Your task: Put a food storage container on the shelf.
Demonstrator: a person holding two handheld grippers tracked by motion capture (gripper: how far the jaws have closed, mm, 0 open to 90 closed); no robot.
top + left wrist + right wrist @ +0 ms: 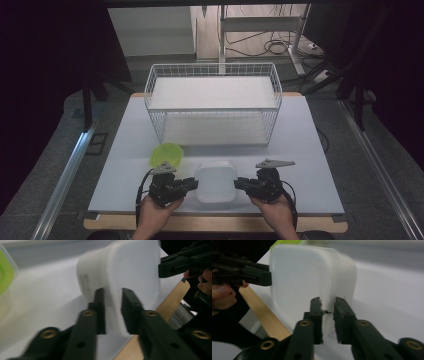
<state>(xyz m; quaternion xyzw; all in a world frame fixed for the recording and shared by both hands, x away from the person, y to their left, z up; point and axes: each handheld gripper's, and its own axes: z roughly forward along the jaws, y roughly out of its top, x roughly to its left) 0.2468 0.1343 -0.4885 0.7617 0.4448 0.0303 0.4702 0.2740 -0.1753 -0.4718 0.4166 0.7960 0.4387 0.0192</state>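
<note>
A white rounded-square container [215,181] sits near the front middle of the pale table [300,165]. My left gripper [192,183] holds its left edge and my right gripper [239,183] holds its right edge. In the left gripper view the jaws [113,293] are closed across the wall of the container [125,270], one inside and one outside. The right gripper view shows the same grip [327,301] on the opposite wall of the container [307,272]. A translucent green lid [167,154] lies flat just behind and to the left.
A white wire basket [212,65] stands at the back middle of the table. The table's wooden front edge [215,224] runs just below the hands. Metal rails and cables lie on the floor to both sides and behind.
</note>
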